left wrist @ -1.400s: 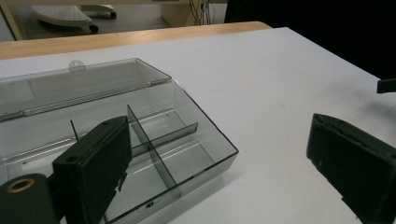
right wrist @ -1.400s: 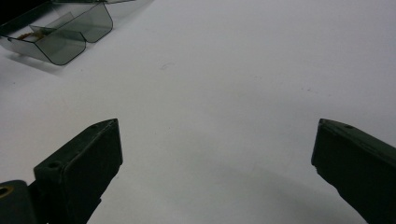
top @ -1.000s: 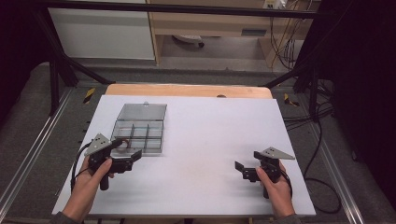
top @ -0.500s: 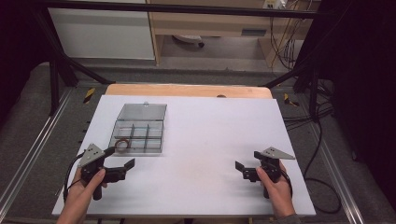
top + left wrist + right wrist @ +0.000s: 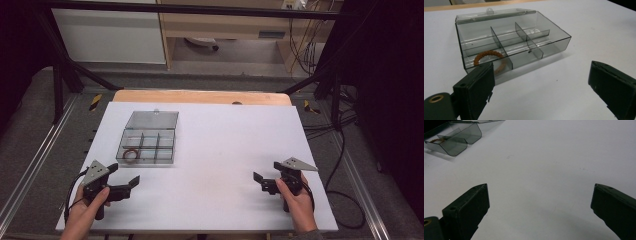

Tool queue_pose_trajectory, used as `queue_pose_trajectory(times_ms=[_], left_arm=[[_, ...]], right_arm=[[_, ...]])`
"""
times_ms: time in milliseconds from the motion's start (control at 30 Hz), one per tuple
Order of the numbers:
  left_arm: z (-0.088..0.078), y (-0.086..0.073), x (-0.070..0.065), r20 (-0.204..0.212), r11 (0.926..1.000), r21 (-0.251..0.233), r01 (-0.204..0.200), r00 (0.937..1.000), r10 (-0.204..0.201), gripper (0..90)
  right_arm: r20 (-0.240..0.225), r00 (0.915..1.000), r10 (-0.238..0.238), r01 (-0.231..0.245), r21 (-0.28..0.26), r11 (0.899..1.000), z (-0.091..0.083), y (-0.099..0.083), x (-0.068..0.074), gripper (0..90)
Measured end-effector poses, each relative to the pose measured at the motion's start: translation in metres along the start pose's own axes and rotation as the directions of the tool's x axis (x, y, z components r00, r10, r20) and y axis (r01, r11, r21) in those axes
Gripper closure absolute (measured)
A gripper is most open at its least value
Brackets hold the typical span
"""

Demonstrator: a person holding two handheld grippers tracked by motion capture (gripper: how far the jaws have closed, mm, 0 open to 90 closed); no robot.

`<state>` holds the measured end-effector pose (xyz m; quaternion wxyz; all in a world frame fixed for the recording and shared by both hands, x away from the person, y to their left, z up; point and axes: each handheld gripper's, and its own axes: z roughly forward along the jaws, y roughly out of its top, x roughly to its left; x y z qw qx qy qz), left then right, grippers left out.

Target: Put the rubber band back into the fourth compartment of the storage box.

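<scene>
Both claws, left claw [image 5: 131, 184] and right claw [image 5: 260, 181], are gaping wide, gripping nothing. I'm judging the lid-open box [image 5: 148, 140] at 11 o'clock needs closing; bracelet [image 5: 489, 60] is sitting inside.

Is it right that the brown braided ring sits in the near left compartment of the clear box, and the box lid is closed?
Not quite: the lid is open, folded back behind the clear box, as the left gripper view shows. The brown braided ring does sit in its near left compartment.
</scene>
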<state>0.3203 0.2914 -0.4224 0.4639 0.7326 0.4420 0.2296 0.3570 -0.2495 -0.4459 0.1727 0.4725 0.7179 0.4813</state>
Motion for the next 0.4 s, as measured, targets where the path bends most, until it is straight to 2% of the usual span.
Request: queue_pose_trajectory(times_ms=[233, 400], left_arm=[[0.0021, -0.0076, 0.0040, -0.032, 0.9994, 0.031, -0.015, 0.9993, 0.016, 6.6], [0.0053, -0.0109, 0.0047, -0.056, 0.9974, 0.065, -0.032, 0.9978, 0.035, 6.9]], right_arm=[[0.036, 0.9986, -0.040, 0.039, 0.026, 0.999, 0.0004, -0.0002, 0.0002, 2.4], [0.089, 0.9930, -0.077, 0.068, 0.100, 0.993, 0.0073, -0.0032, 0.0009, 2.7]])
